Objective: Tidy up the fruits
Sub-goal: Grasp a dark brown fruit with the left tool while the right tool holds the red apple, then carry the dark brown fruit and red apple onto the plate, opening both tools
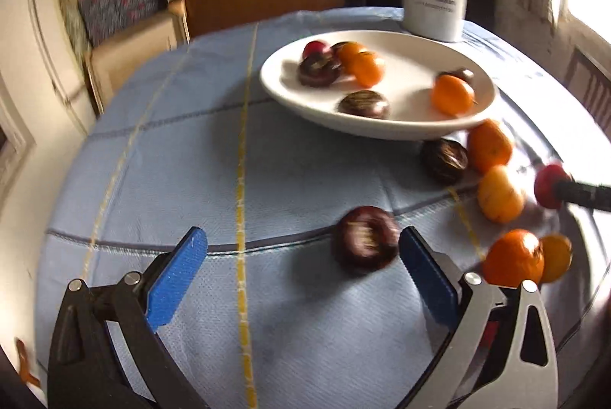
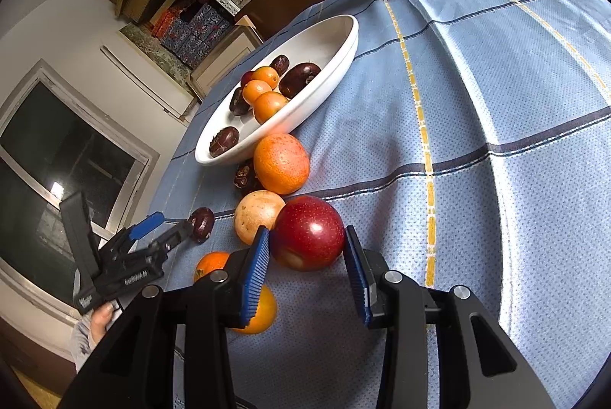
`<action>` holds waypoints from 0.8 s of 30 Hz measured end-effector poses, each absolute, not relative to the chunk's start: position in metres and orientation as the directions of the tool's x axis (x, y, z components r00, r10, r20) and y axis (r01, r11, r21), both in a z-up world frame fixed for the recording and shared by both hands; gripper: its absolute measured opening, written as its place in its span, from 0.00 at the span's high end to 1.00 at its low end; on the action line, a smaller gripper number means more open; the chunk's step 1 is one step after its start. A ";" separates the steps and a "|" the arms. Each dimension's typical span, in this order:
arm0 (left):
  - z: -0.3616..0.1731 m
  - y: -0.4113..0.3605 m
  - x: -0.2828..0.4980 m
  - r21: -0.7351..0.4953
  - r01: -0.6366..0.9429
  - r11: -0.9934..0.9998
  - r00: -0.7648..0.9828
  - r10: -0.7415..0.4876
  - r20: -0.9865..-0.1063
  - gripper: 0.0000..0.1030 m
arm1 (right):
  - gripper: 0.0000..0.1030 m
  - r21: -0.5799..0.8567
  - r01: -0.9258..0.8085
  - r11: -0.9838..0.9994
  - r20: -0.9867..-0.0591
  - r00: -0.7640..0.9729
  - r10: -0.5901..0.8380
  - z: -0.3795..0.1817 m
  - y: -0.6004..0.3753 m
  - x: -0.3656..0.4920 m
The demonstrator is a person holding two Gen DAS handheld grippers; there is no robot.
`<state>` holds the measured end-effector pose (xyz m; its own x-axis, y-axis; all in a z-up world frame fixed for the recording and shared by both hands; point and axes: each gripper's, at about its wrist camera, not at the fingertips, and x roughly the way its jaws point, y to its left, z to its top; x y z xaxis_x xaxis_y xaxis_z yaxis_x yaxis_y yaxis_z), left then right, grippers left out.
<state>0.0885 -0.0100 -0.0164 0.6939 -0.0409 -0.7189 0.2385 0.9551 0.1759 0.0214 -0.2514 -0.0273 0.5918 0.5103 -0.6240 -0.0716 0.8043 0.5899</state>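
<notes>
Holding the right gripper (image 2: 305, 237) around the red apple (image 2: 309, 229), closing on it from both sides, probably pressing with the blue pads (image 2: 256, 256), though not showing the contact on the right side clearly. Having the apple low, apparently resting on the cloth (image 2: 496, 103), just beside a pale fruit (image 2: 257, 216) and well short of the bowl (image 2: 343, 38). Holding the left gripper (image 1: 301, 241) wide open and empty, with one pad just beside a dark fruit (image 1: 364, 243) on the cloth. Risking, from here, several things. Gripping the round, glossy apple only near the finger ends, so possibly squeezing it forward and out during lifting. Dropping it then onto the cloth and sending it rolling away or into the loose oranges (image 2: 281, 162). Brushing the pale fruit with the nearer pad while rising, pushing it into its neighbours and scattering the row. Carrying the apple too low toward the bowl, hitting the rim or the orange lying against it, maybe tipping the shallow bowl. Releasing from too high, knocking the fruits inside over the low rim. On the other side, nudging the dark fruit with the open pad instead of enclosing it, letting it roll away. Moving both grippers to the bowl together, risking a collision between them.
</notes>
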 end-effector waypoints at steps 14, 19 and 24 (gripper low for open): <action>-0.028 -0.011 0.106 0.019 0.302 0.953 0.601 -0.174 -0.780 0.60 | 0.61 0.586 -0.064 0.808 -0.632 0.587 0.505 -0.027 -0.250 0.023; -0.007 -0.011 0.096 -0.006 0.264 0.964 0.660 -0.185 -0.728 0.60 | 0.61 0.580 -0.084 0.810 -0.595 0.636 0.492 -0.018 -0.253 0.017; 0.028 -0.024 0.109 0.003 0.266 0.964 0.713 -0.195 -0.673 0.60 | 0.61 0.550 -0.113 0.827 -0.551 0.695 0.461 0.010 -0.251 0.025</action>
